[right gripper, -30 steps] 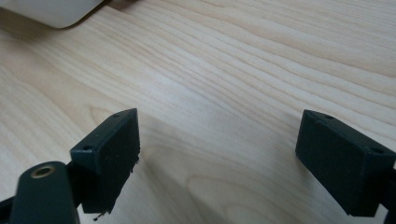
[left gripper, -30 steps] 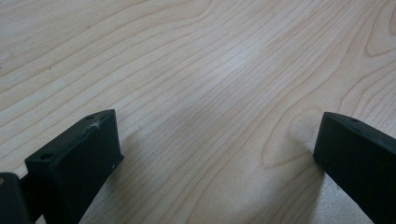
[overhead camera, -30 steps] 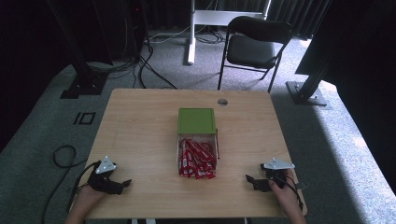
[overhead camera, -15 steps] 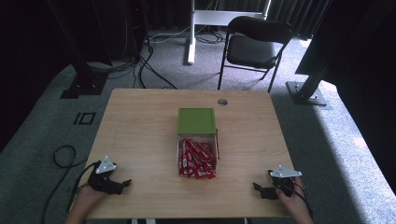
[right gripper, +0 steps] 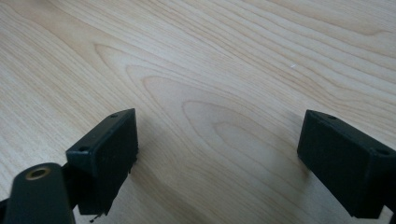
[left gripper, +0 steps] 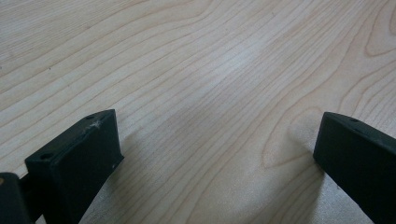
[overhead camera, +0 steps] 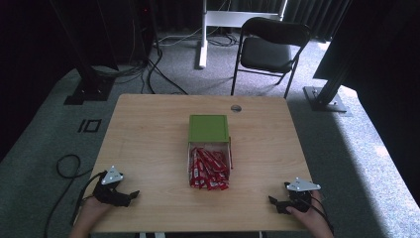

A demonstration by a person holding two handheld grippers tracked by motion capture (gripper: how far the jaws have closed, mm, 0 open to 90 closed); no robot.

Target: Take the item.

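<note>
A small box (overhead camera: 209, 163) sits in the middle of the wooden table (overhead camera: 148, 134), its green lid (overhead camera: 208, 128) folded back away from me, and it holds several red packets (overhead camera: 209, 169). My left gripper (overhead camera: 130, 196) rests at the near left corner, open, its jaws wide apart over bare wood (left gripper: 210, 93). At the near right corner my right gripper (overhead camera: 275, 203) lies low on the table, also open, with only wood grain (right gripper: 219, 116) between its jaws. Both grippers are well apart from the box.
A cable hole (overhead camera: 236, 108) marks the far side of the table. Behind the table stands a black folding chair (overhead camera: 271, 47), with stand bases (overhead camera: 89, 89) and cables (overhead camera: 148, 64) on the grey carpet. A cable loop (overhead camera: 67, 166) lies left of the table.
My right gripper has drawn back toward the near edge and slightly rightward. The left gripper and the box have stayed put.
</note>
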